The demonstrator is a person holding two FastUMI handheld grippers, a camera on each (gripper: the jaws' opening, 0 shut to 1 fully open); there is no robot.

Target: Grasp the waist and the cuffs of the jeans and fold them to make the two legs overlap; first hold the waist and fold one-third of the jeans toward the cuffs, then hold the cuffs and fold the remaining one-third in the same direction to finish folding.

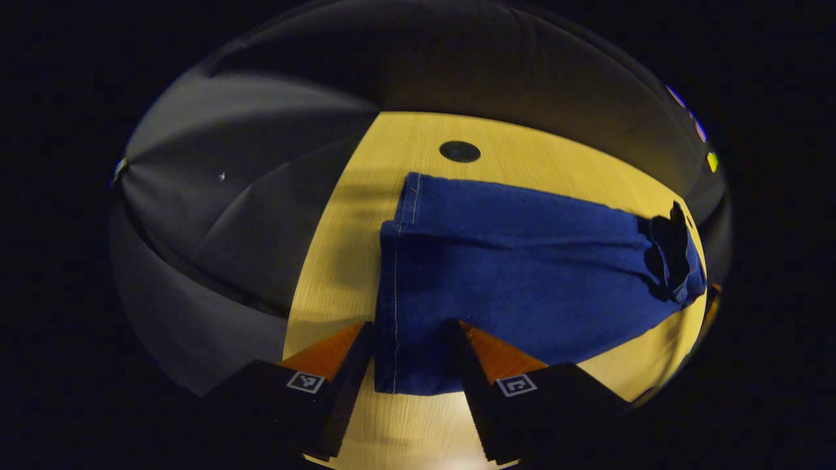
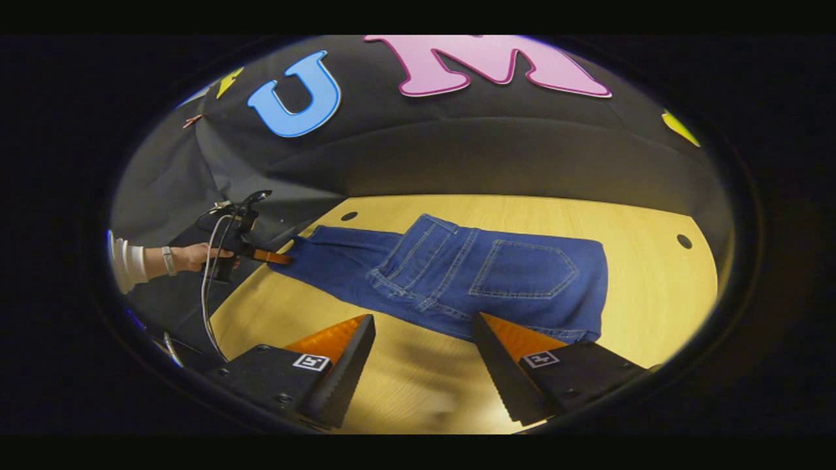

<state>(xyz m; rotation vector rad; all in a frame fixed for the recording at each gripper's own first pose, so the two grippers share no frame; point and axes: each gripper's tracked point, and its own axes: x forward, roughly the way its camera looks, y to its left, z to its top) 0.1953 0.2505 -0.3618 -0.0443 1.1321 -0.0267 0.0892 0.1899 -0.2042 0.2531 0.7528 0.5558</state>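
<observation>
No words, brands or numbers can be read on anything. The one kind of sign is a small square white tag with a black coded pattern, one on each finger body: left gripper (image 1: 411,356) and right gripper (image 2: 424,352). The patterns are too small to decode.

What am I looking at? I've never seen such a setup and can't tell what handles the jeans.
No robot: a person holds two-finger tongs in each hand, each carrying a fisheye camera looking along its fingers. The left gripper view rides on the left tongs, whose spread fingers straddle the cuff end of the blue denim jeans, lying flat on the yellow wooden table. The right gripper view rides on the right tongs, open just short of the waist; farther off it shows the person's hand holding the other tongs at the cuffs. Nothing looks clamped yet.
</observation>
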